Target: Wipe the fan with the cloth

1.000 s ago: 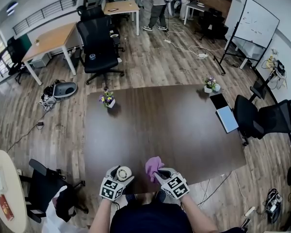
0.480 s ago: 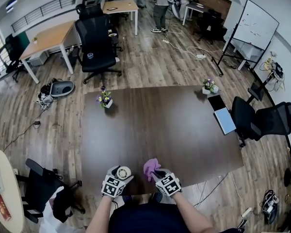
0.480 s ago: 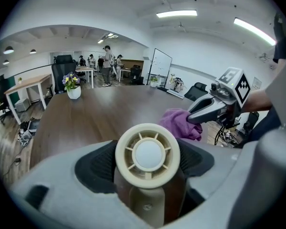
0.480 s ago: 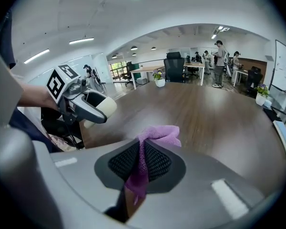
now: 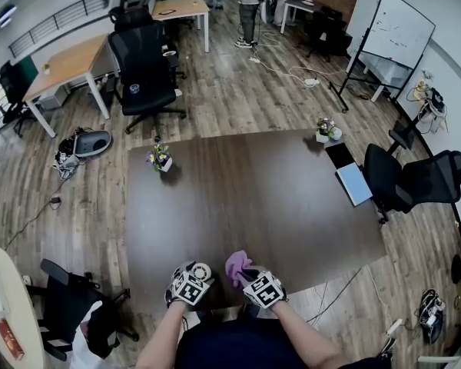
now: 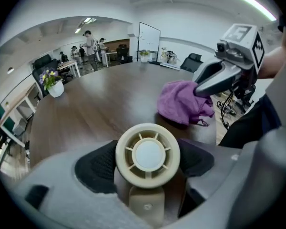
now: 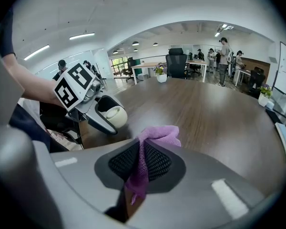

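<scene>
A small cream fan (image 6: 148, 155) with a round slotted face sits between the dark pads of my left gripper (image 5: 197, 273), which is shut on it. The fan (image 5: 199, 271) is low over the near edge of the dark brown table (image 5: 246, 198). A purple cloth (image 7: 158, 134) is pinched in my right gripper (image 5: 243, 271), shut on it, with its loose end bunched in front of the jaws. The cloth (image 5: 237, 264) hangs just right of the fan, and I cannot tell whether they touch. In the right gripper view the fan (image 7: 114, 114) is at left.
On the table stand a flower pot (image 5: 160, 158) at the far left, another flower pot (image 5: 325, 131) at the far right, and a dark tablet with a light notebook (image 5: 353, 182) by the right edge. Office chairs (image 5: 411, 183) flank the table. People stand far back.
Both grippers have sunk toward the table's near edge, keeping the fan and the cloth. The left gripper has tipped further down and rolled a little.
</scene>
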`<state>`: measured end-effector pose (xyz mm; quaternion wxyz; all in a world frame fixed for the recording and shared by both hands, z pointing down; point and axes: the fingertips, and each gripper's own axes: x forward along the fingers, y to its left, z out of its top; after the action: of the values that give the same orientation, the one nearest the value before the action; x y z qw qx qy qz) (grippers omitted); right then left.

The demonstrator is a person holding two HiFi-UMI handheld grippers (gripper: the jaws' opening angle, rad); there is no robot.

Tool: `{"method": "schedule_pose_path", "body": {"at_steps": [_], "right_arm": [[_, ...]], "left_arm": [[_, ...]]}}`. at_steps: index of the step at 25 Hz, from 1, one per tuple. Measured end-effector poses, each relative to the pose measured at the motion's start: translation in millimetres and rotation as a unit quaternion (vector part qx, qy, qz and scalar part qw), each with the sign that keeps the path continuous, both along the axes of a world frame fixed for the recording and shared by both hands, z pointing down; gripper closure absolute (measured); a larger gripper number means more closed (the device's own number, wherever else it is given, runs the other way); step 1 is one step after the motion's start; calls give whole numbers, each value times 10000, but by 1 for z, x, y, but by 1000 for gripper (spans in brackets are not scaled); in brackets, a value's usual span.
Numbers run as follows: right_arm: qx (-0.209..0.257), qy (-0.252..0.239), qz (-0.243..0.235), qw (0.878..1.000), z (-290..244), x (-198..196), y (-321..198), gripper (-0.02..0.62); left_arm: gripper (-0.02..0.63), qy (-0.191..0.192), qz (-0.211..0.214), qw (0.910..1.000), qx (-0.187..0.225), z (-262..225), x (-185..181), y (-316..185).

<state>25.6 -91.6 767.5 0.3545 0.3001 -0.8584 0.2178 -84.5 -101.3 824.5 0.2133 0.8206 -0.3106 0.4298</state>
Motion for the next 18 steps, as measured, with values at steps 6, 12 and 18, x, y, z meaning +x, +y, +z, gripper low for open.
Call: {"method": "schedule_pose_path", "body": {"at_steps": [6, 12, 18], "right_arm": [[-77, 18, 83, 9999, 13, -1, -5, 552], [-322, 155, 230, 9991, 32, 5, -14, 552], [-489, 230, 345, 9979, 47, 6, -13, 552]], "left_arm": [[230, -525, 624, 9965, -171, 21, 7, -3], [230, -819, 1044, 9909, -213, 35, 18, -9], [230, -1129, 1552, 9813, -129, 41, 21, -19]]}}
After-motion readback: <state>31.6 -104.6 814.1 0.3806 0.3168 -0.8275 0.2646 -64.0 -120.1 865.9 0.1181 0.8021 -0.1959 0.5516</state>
